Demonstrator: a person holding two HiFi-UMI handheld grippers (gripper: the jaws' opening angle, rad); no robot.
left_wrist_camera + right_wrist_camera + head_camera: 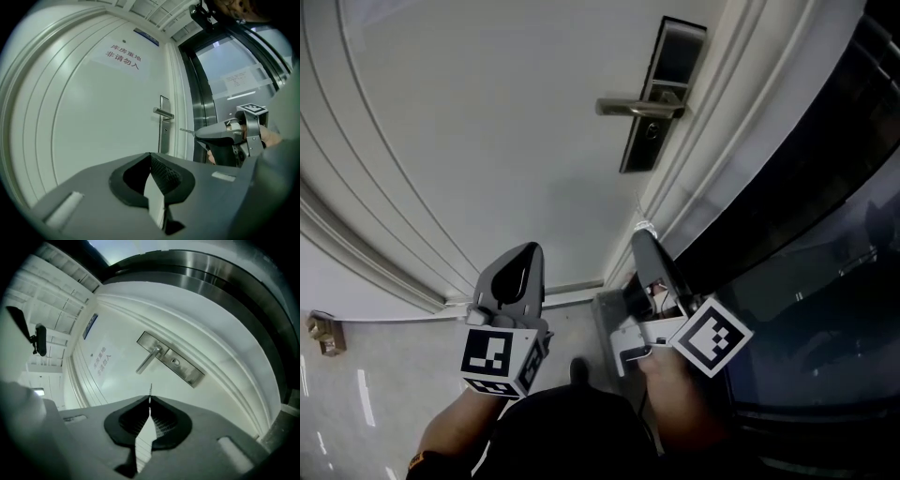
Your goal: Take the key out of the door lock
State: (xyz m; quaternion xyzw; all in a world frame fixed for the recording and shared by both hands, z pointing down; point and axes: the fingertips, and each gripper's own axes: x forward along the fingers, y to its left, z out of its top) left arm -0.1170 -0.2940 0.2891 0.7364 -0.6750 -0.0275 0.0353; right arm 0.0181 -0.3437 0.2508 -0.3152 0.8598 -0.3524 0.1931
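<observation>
Currently: key [150, 391], a thin metal blade, pinched in the closed jaws of the right gripper [643, 240]; only a short tip shows past the jaw ends, its long axis in line with the jaws and pointing at the door [487, 141]. Keyhole [175, 362]: on the lock plate [661, 94], under the handle [637, 108]; no key seen in it. Relation: in the right gripper view the keyhole lies up and to the right of the key tip, well apart from it, so the key is clear of the lock; in the head view both grippers sit low, well below the plate. Left gripper [525, 255]: jaws together, nothing between them, beside the right gripper on the side away from the door's latch edge, aimed at bare door panel. Nearer arm: the right, on the lock side. Judgement: extraction looks complete; what remains is to carry the key off without letting the thin blade slip from the grip.
</observation>
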